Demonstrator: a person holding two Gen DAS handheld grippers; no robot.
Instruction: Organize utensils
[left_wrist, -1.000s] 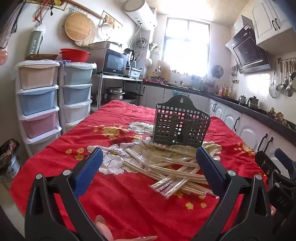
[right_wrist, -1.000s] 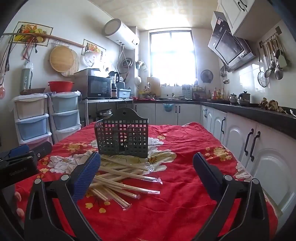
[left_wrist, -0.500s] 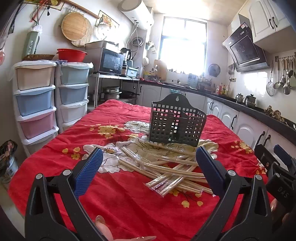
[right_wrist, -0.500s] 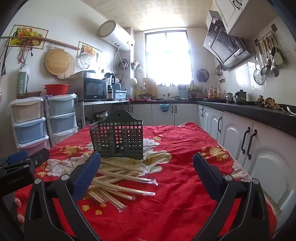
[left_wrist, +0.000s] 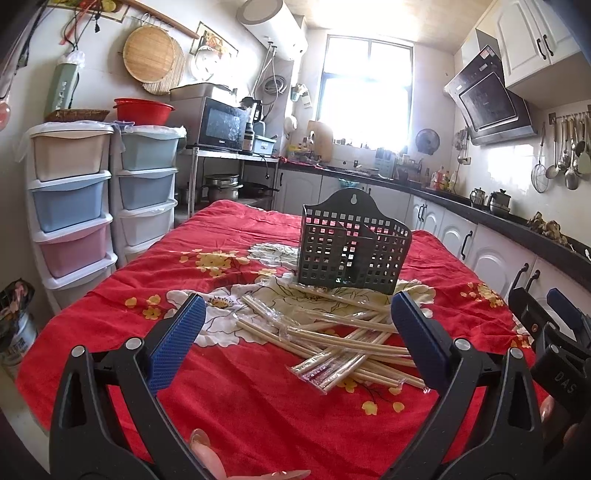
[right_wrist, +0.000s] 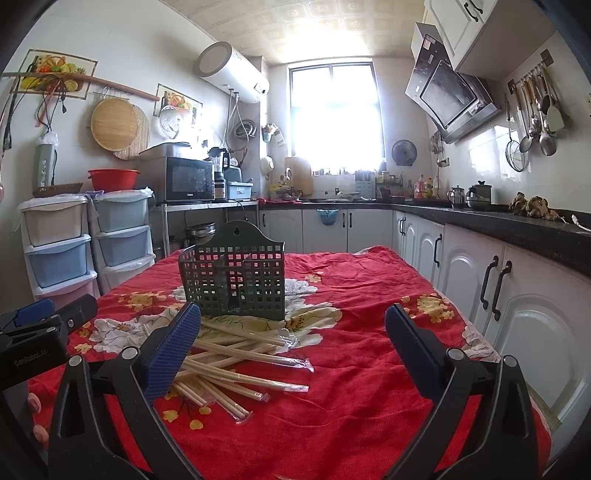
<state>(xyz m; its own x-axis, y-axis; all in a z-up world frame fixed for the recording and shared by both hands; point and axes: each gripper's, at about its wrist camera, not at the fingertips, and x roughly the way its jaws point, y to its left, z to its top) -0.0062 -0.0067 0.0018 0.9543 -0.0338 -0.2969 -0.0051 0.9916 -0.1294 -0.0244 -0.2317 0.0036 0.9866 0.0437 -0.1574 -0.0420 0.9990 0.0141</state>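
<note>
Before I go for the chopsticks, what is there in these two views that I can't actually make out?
- Basket floor: left wrist view, hidden by its mesh walls.
- Chopstick pile: right wrist view, near end covered by the right hand-held gripper finger.
- Chopstick count: both views, wrappers overlap.
- Left hand-held gripper: open, nothing between its fingers.
</note>
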